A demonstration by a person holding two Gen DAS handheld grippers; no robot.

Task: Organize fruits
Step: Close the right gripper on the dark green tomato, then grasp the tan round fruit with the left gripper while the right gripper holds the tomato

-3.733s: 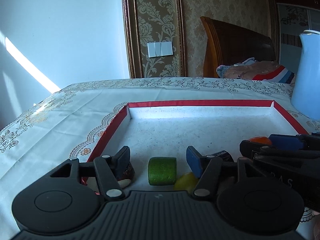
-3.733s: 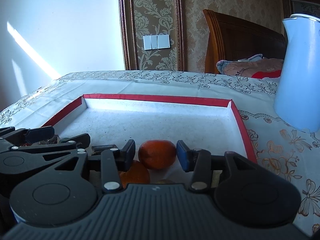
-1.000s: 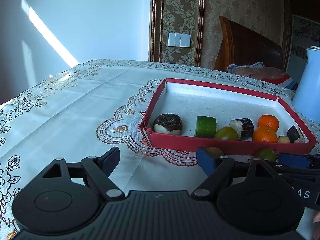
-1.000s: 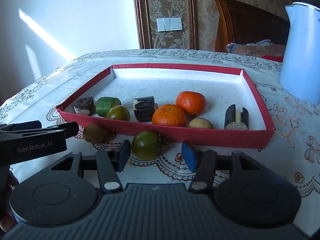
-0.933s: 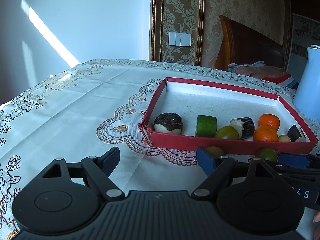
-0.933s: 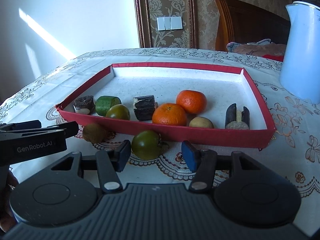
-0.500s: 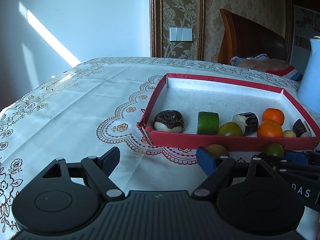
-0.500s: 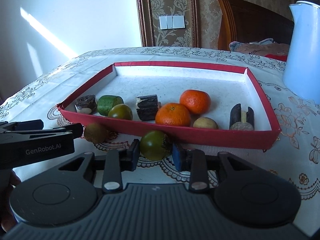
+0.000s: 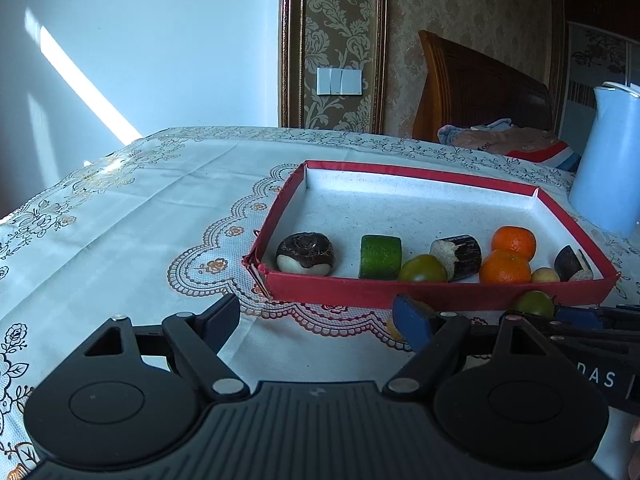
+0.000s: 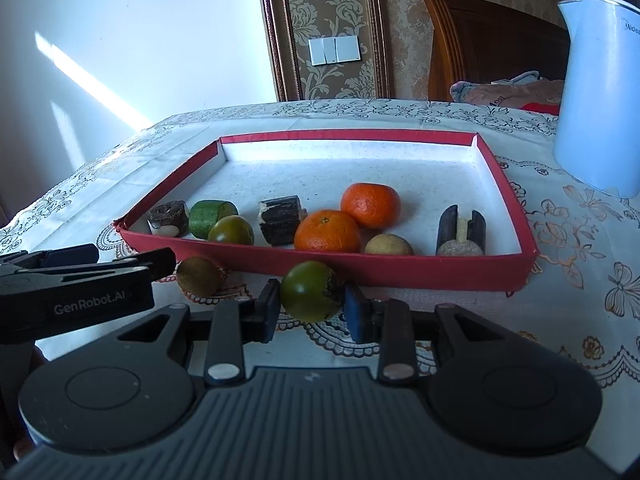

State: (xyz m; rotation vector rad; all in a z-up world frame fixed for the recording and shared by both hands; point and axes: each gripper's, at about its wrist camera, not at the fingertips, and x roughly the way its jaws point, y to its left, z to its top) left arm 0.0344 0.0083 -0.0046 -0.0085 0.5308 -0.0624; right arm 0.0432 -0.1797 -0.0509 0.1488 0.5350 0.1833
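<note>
My right gripper is shut on a dark green tomato just in front of the red tray. A brown kiwi lies on the cloth left of it, partly hidden behind my left finger in the left wrist view. The tray holds two oranges, a second green tomato, a green cylinder, a small potato and dark pieces. My left gripper is open and empty, left of the kiwi; it also shows in the right wrist view.
A white kettle stands at the right behind the tray. The table carries a white lace-patterned cloth. A wooden chair back with folded cloth stands behind the far edge.
My right gripper has closed on the green tomato in front of the tray. Both grippers earlier pulled back out of the tray. The left gripper stays open.
</note>
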